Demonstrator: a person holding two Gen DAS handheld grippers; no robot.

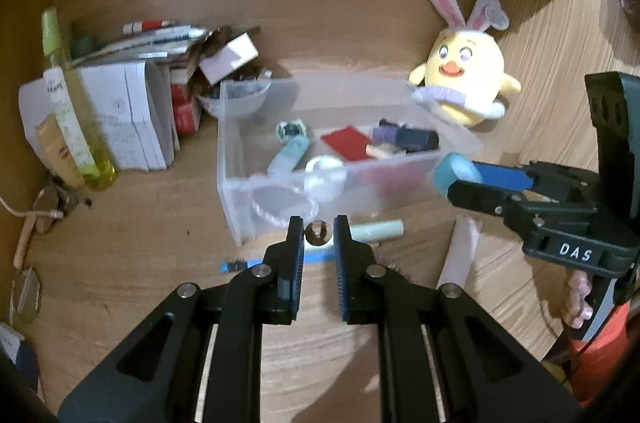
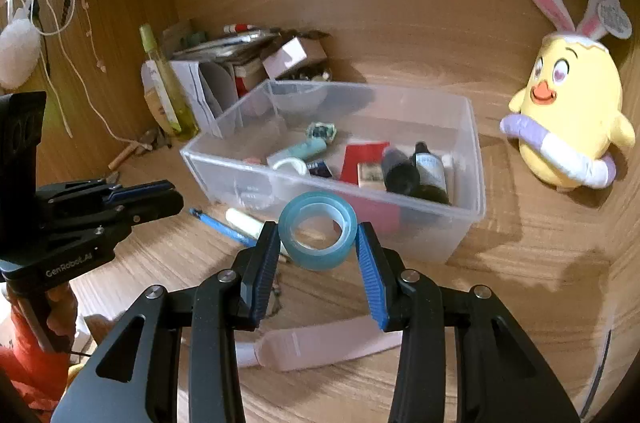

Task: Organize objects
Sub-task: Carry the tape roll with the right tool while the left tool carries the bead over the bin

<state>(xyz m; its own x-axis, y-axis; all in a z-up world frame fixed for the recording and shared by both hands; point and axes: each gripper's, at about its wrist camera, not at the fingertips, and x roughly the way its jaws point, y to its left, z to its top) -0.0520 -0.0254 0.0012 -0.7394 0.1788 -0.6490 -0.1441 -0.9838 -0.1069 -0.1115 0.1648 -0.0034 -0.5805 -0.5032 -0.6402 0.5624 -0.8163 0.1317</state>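
A clear plastic bin (image 1: 240,183) (image 2: 460,223) stands on the wooden desk and holds small items: dark bottles (image 2: 430,169), a red card (image 1: 346,141), a teal tube (image 1: 288,155). My left gripper (image 1: 317,233) is shut on a small round brass-coloured object (image 1: 317,234) just in front of the bin's near wall. My right gripper (image 2: 318,243) is shut on a blue tape roll (image 2: 318,229), held near the bin's front right corner; the roll also shows in the left wrist view (image 1: 456,173).
A yellow chick plush (image 2: 568,127) sits right of the bin. Boxes, papers and a yellow-green bottle (image 1: 76,127) crowd the back left. A blue pen (image 2: 224,227), a pale stick (image 1: 380,229) and a pink tube (image 2: 316,343) lie on the desk in front.
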